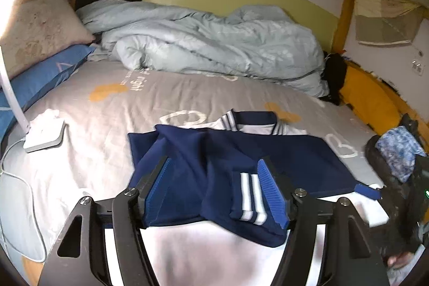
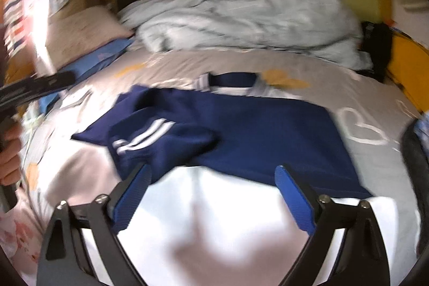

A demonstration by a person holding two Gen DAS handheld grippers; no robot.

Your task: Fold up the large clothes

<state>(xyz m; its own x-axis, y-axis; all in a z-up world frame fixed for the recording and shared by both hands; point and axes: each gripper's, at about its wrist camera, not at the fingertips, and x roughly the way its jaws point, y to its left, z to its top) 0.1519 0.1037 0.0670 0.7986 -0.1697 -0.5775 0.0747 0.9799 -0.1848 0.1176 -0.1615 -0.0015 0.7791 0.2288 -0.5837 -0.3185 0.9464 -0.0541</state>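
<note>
We see the bed [image 1: 112, 109] first, covered in a grey sheet with orange and white heart prints. Along its far side lies a crumpled pale blue duvet [image 1: 214, 44], with a beige pillow [image 1: 40, 28] propped over a blue pillow [image 1: 43, 77] at the left end. The navy and white jacket [image 1: 214, 152] lies flat in the middle of the bed, collar toward the duvet, its white lower part nearest us. One navy sleeve [image 1: 241, 192] is folded across the body, its cuff with two white stripes resting on the white part.

A white lamp base [image 1: 44, 137] sits on the sheet to the left of the jacket, well apart from it.

Our left gripper [image 1: 214, 189] hovers over the folded sleeve with its jaws spread; the striped cuff shows between the blue pads, but neither pad presses on it. Our right gripper [image 2: 211, 186] hangs over the white part of the jacket, jaws spread wide, nothing pinched between them; this view is blurred. At its left edge a hand [image 2: 9, 160] holds the other gripper's handle.
</note>
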